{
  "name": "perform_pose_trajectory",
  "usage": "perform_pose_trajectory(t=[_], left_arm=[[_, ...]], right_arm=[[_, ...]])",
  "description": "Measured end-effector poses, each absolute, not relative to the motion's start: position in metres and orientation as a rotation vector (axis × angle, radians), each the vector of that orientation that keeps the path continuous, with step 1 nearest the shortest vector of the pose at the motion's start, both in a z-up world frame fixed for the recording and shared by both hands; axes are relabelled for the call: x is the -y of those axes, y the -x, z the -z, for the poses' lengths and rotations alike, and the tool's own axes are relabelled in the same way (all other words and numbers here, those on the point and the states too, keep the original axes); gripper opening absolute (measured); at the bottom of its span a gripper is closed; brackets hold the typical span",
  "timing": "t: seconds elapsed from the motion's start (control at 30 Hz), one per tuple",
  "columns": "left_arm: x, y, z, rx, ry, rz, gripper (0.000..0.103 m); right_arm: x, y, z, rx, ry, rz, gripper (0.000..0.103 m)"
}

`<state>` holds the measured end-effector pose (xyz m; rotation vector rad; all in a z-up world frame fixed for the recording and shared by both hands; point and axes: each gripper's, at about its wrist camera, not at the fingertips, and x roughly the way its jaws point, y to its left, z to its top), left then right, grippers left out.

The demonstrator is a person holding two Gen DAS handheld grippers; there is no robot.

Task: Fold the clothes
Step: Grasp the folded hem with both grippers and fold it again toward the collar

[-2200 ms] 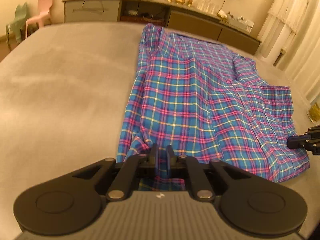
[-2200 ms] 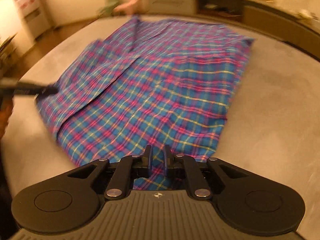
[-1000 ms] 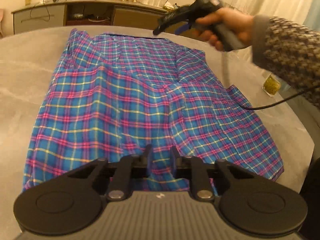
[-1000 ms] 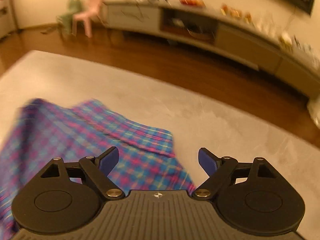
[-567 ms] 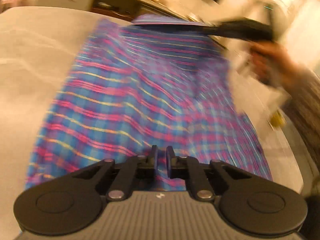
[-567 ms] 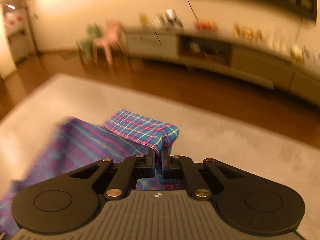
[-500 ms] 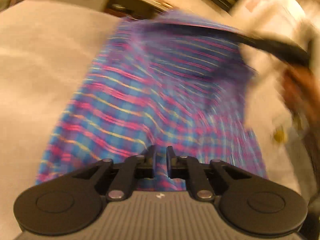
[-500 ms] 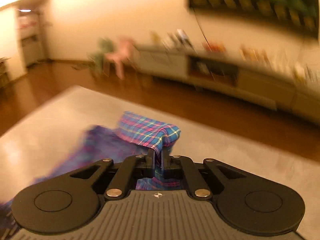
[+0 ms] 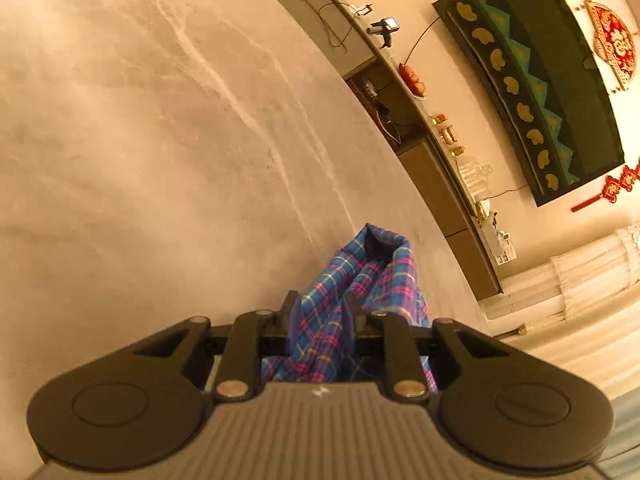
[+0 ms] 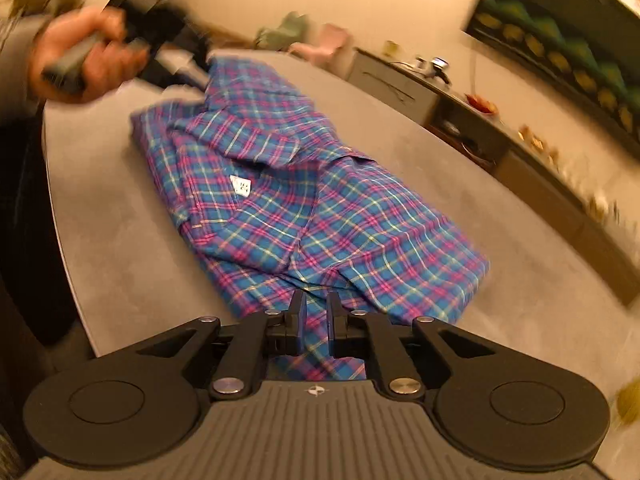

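A blue, pink and yellow plaid shirt (image 10: 304,204) lies doubled over on the grey table (image 10: 120,248), its inside label showing. My right gripper (image 10: 316,312) is shut on the shirt's near edge. In the left wrist view, my left gripper (image 9: 320,312) is shut on a bunched fold of the plaid shirt (image 9: 376,268), held above the marbled table (image 9: 160,140). The right wrist view shows the left gripper (image 10: 176,68), blurred, in a hand (image 10: 84,60) at the shirt's far left corner.
A long low cabinet (image 9: 432,136) with small items runs beyond the table's far edge, under a dark wall screen (image 9: 536,80). White curtains (image 9: 592,272) hang at the right. A pink chair (image 10: 320,44) stands by the far wall. Bare tabletop spreads left of the shirt.
Both grippers carried the shirt's held edges over, and the shirt now lies doubled over. The left gripper's view swung from the spread shirt to bare table. The right gripper, open a second ago, is shut on cloth.
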<state>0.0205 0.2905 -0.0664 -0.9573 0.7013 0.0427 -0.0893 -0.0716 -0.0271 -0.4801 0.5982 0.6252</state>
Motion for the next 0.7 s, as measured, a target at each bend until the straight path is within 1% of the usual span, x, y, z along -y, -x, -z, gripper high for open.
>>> perform_pose_trajectory(t=[0.07, 0.13, 0.2, 0.27, 0.53, 0.6, 0.63, 0.67, 0.7], left_arm=[[-0.286, -0.019, 0.067, -0.707, 0.948, 0.008, 0.023], [-0.282, -0.018, 0.067, -0.706, 0.925, 0.037, 0.026], [-0.278, -0.016, 0.064, -0.708, 0.894, 0.049, 0.026], [-0.272, -0.014, 0.062, -0.715, 0.853, 0.06, 0.026], [-0.243, 0.001, 0.06, -0.79, 0.627, 0.102, 0.026], [-0.238, 0.004, 0.06, -0.809, 0.575, 0.112, 0.027], [-0.238, 0.003, 0.061, -0.816, 0.565, 0.113, 0.028], [-0.238, 0.003, 0.061, -0.814, 0.562, 0.108, 0.028], [-0.238, 0.003, 0.06, -0.812, 0.558, 0.103, 0.028]], right_arm=[[0.077, 0.09, 0.017, -0.607, 0.38, -0.622, 0.014], [0.087, 0.084, 0.011, -0.619, 0.241, -0.613, 0.023], [0.093, 0.076, 0.006, -0.639, 0.068, -0.588, 0.045], [0.097, 0.074, 0.002, -0.655, -0.091, -0.595, 0.052], [0.0, 0.079, 0.026, -0.657, 0.251, -0.607, 0.052], [-0.007, 0.073, 0.035, -0.675, 0.309, -0.554, 0.049], [-0.01, 0.069, 0.039, -0.683, 0.338, -0.527, 0.045], [-0.007, 0.066, 0.039, -0.695, 0.321, -0.518, 0.033], [-0.005, 0.064, 0.039, -0.708, 0.301, -0.51, 0.017]])
